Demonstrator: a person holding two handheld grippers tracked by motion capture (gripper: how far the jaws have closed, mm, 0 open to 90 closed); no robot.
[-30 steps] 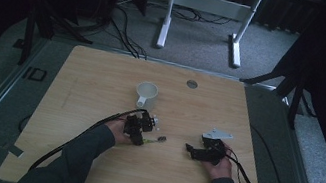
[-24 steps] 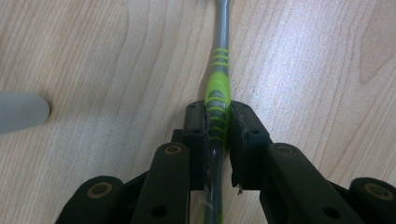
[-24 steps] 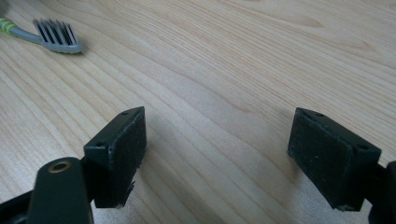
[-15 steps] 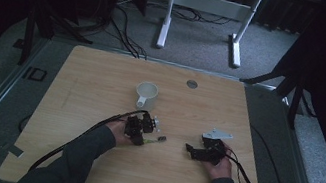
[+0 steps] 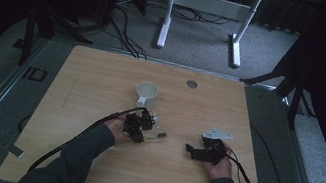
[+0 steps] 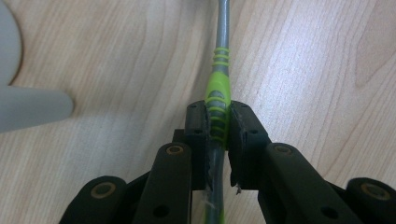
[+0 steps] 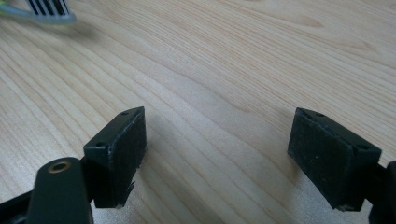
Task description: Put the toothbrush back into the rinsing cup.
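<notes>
**Toothbrush held fast as both hands stay put**

Nothing has visibly moved since a second ago: both forearms and the white mug (image 5: 146, 94) sit where they were. The left tongs (image 6: 218, 122) are clamped on the green-and-grey toothbrush (image 6: 218, 88), the pads squeezing its ribbed green grip while the grey neck runs on ahead, low over the wooden table (image 5: 103, 76). In the high view the left tongs (image 5: 147, 124) lie just in front of the mug, the brush poking out toward the table's middle. The right tongs (image 7: 217, 140) stand wide apart with nothing between them, close above the bare wood; the brush's striped bristle head (image 7: 49, 8) shows far off at the top left. Seen from above, the right tongs (image 5: 191, 150) rest well apart from the left.
</notes>
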